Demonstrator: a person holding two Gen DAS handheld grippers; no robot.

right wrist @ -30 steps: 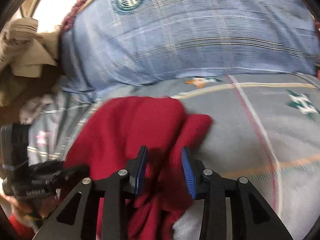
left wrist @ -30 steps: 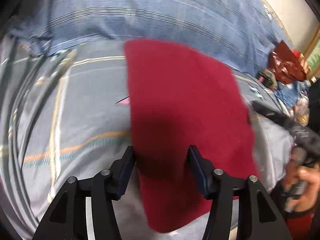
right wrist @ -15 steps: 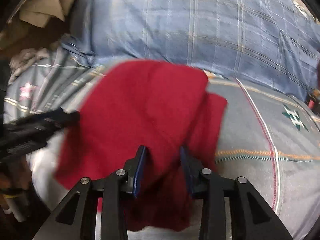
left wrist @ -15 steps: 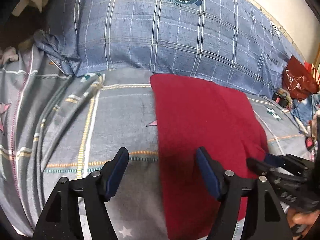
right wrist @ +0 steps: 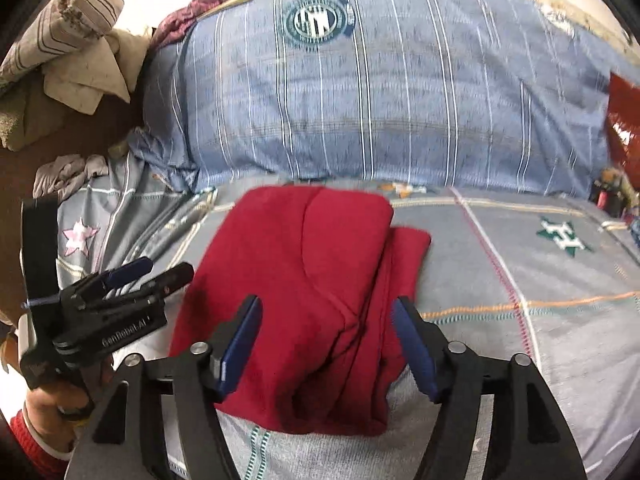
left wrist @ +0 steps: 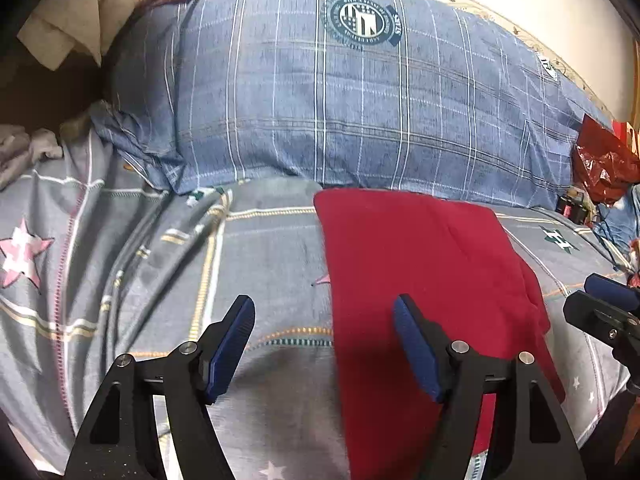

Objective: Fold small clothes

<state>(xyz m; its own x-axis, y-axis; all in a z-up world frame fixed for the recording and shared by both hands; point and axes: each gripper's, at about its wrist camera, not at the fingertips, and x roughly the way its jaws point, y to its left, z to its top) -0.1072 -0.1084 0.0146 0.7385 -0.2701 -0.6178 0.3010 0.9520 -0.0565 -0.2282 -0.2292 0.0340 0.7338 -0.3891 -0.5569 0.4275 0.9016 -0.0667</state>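
Observation:
A folded dark red garment lies flat on the grey patterned bedsheet; in the right wrist view it shows as a layered rectangle with an extra flap at its right side. My left gripper is open and empty, above the garment's left edge. My right gripper is open and empty, above the garment's near right part. The left gripper also shows in the right wrist view, beside the garment's left edge. The right gripper shows at the right edge of the left wrist view.
A large blue plaid pillow lies behind the garment. Beige and striped cloths are piled at the far left. A red plastic bag and small clutter sit at the far right.
The right gripper was shut on the red garment and has opened, letting it lie flat. Both grippers have drawn back from the garment. The left gripper has opened wider.

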